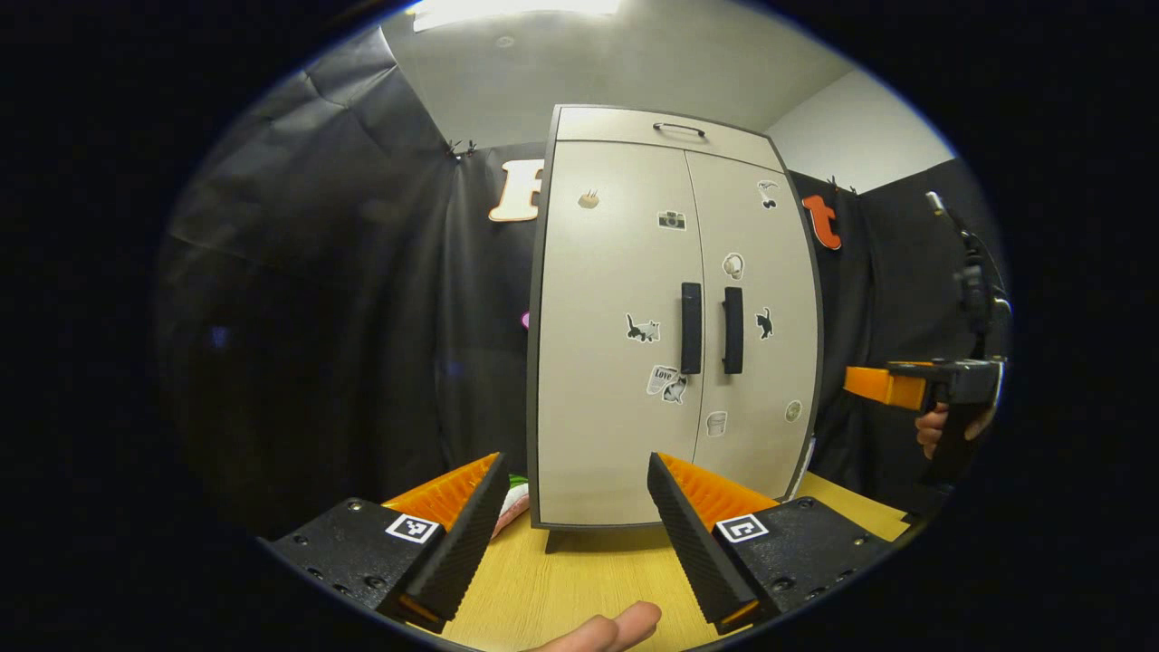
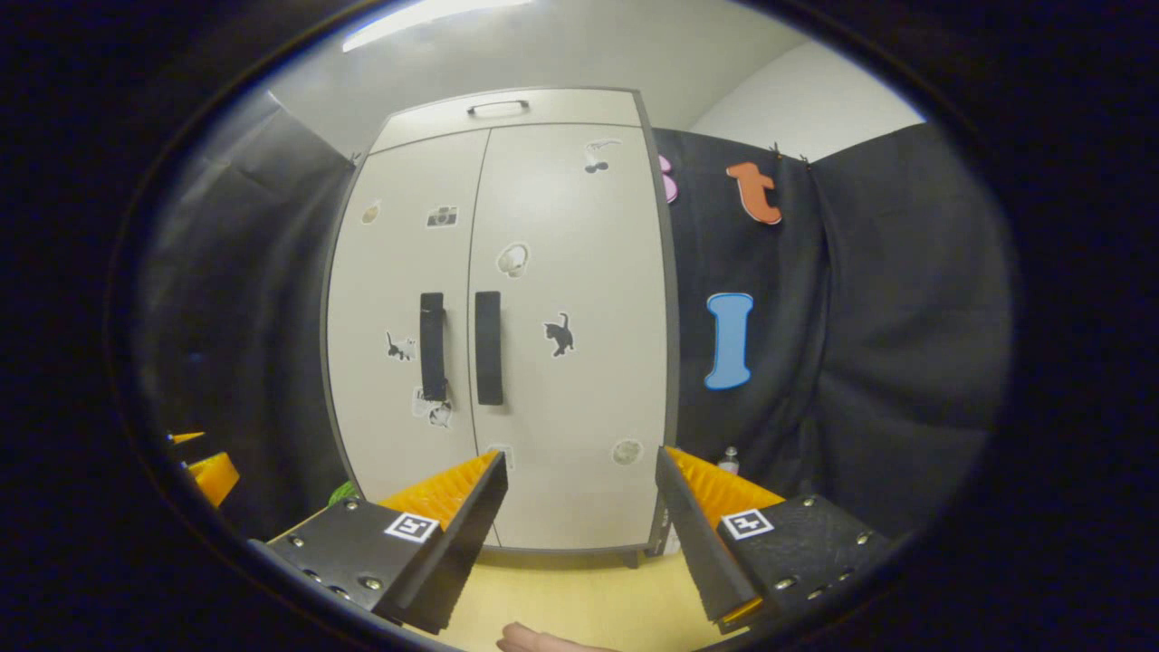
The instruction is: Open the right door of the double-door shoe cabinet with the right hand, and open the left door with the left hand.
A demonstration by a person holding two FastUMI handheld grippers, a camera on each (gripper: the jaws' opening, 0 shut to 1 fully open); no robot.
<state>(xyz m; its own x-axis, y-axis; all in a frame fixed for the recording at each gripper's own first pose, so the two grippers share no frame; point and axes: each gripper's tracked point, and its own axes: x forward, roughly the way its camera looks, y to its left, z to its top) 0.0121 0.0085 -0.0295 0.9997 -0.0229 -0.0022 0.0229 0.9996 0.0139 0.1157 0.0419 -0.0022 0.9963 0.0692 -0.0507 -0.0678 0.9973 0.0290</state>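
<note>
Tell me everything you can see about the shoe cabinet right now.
The shoe cabinet stands upright on a light wood tabletop before the black cloth. It looks like beige laminate with a dark frame. Both doors are shut; two black vertical handles, left handle and right handle, flank the centre seam. A top panel carries a slim handle. Small stickers dot both doors. Nothing is touching the doors or handles.

One word could be read: "Love", printed on a small paper-like sticker (image 1: 664, 377) on the left door (image 1: 611, 335) of the shoe cabinet (image 1: 670, 317), at about seven o'clock from that door's black handle (image 1: 691, 328). The other stickers on both doors were pictures without words. The square black-and-white markers (image 1: 742, 528) on the gripper fingers carried a pattern, not text.
</note>
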